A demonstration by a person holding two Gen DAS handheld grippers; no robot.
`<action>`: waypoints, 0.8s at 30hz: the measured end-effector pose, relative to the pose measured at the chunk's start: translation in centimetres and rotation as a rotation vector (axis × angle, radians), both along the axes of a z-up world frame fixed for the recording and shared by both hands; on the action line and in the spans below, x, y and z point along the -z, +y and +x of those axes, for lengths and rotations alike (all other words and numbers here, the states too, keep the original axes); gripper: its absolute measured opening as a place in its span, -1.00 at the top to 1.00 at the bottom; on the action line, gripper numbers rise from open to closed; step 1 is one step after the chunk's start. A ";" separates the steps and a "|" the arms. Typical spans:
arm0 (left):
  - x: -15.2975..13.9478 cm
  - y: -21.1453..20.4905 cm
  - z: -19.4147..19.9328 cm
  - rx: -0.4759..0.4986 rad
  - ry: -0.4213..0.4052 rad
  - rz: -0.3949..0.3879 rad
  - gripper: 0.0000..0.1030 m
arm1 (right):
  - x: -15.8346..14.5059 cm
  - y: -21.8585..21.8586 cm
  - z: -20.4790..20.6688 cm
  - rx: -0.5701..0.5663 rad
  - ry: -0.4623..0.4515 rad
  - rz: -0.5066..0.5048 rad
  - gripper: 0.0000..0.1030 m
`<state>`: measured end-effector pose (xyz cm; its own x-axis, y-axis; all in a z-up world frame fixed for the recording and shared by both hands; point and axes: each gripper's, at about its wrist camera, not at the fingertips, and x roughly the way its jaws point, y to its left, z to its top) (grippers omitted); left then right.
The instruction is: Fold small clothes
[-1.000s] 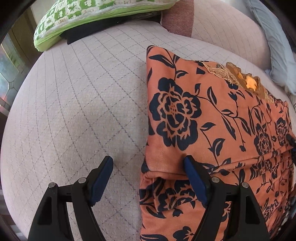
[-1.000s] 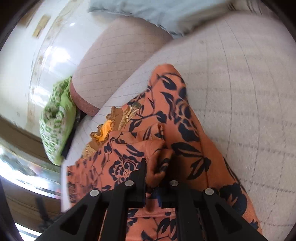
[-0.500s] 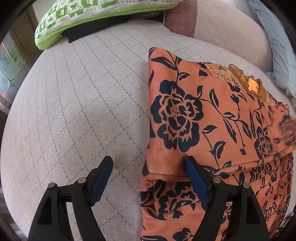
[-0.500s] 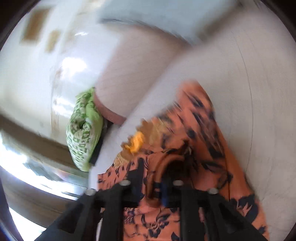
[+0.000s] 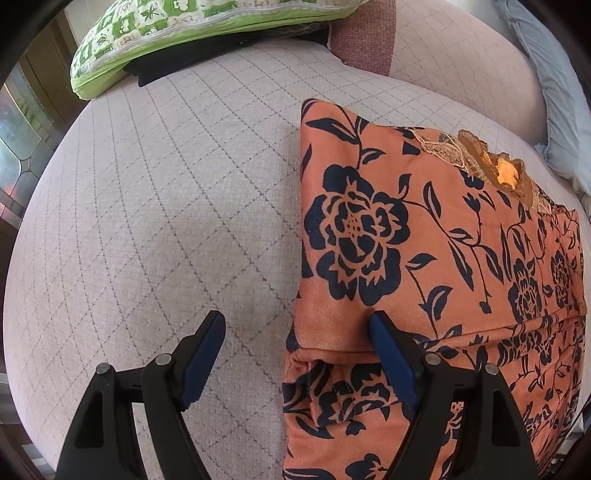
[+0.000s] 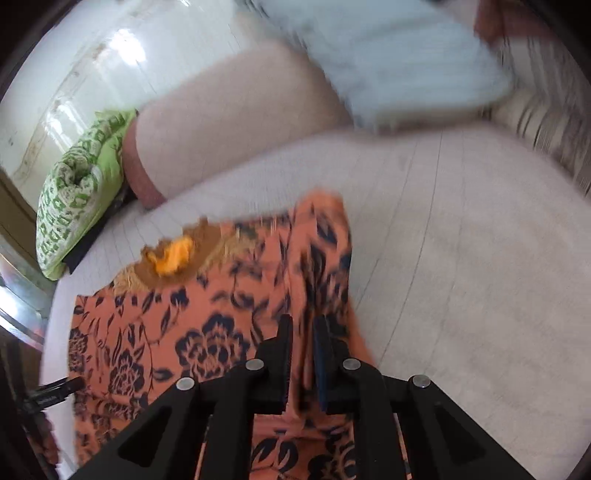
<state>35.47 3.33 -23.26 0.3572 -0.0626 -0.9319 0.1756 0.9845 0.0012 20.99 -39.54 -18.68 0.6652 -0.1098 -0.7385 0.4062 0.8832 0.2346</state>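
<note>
Your left hand-held gripper [image 5: 295, 332] sits at the bottom of the left wrist view with its jaws spread wide: the left blue pad [image 5: 201, 363] rests over bare mattress, while the right one lies on the orange floral garment [image 5: 424, 266], just above a horizontal folded edge that crosses the lower right of that frame. Nothing is held between them. Your right hand-held gripper [image 6: 302, 354], at the bottom centre of the right wrist view, has its jaws drawn close together and pinches a raised ridge of the garment [image 6: 207, 332] between the pads; that view is smeared by motion blur, so finer detail is lost. The garment, orange with dark navy flowers and leaves, lies spread on the pale quilted bed [image 5: 166, 221], filling the right half of the left wrist view and the lower left and centre of the right wrist view. Its lace-trimmed neckline with a yellow-orange inner patch [image 5: 506, 171] lies at the upper right of the left view. Beyond it, a green-and-white patterned pillow [image 5: 192, 33] lies at the upper left over something dark, a pinkish bolster [image 5: 443, 55] runs along the top, and a pale blue cloth [image 5: 557, 92] sits at the upper right edge.
</note>
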 end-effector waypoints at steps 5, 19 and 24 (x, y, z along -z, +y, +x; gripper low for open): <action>-0.4 0.0 -0.1 -0.003 -0.020 0.013 -0.58 | 1.7 1.5 1.6 -0.177 0.005 0.128 0.72; -1.1 1.5 -4.0 -0.016 -0.015 -0.003 -0.64 | 4.1 0.5 -2.5 -0.167 0.144 0.250 0.71; 0.7 3.2 -9.7 -0.015 0.002 0.024 -0.65 | 4.1 1.9 -7.9 -0.163 0.156 0.264 0.70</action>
<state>25.77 6.53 -23.92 0.3565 -0.0348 -0.9337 0.1604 0.9868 0.0244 13.05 -37.69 -22.79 0.5350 0.1971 -0.8216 0.3142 0.8563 0.4100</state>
